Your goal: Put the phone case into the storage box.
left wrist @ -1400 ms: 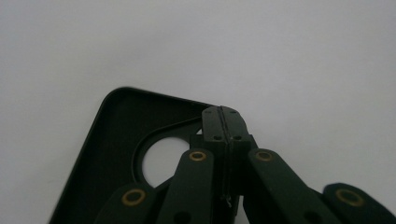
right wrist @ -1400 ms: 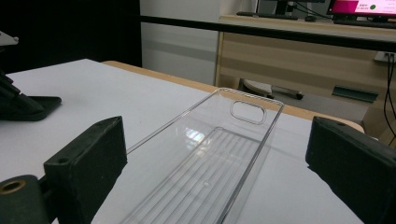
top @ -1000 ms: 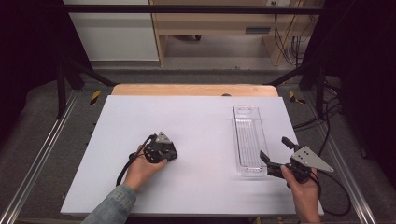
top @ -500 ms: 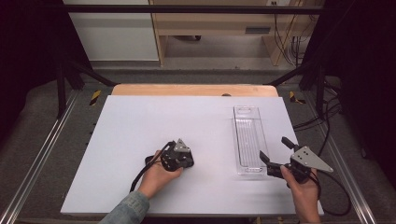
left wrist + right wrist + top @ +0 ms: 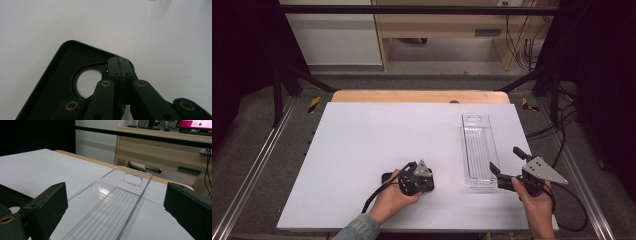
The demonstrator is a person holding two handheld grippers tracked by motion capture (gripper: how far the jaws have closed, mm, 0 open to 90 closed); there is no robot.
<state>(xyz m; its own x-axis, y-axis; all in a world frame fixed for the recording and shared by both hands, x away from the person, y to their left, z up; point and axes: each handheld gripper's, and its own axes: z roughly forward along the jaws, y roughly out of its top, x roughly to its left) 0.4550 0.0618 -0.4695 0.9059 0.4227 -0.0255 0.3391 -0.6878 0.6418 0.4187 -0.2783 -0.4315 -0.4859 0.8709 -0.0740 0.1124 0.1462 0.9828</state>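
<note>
Black case dragged toward the clear tray

The left gripper (image 5: 120, 68), jaws clenched on the black phone case (image 5: 57, 82) low on the white table (image 5: 377, 135), should keep it flat while sliding; the right gripper (image 5: 507, 162) waits spread wide at the clear tray (image 5: 477, 150).

left gripper (image 5: 120, 65) jaws pressed together over the rim of a black case (image 5: 57, 82) on the white table (image 5: 162, 37).
</note>
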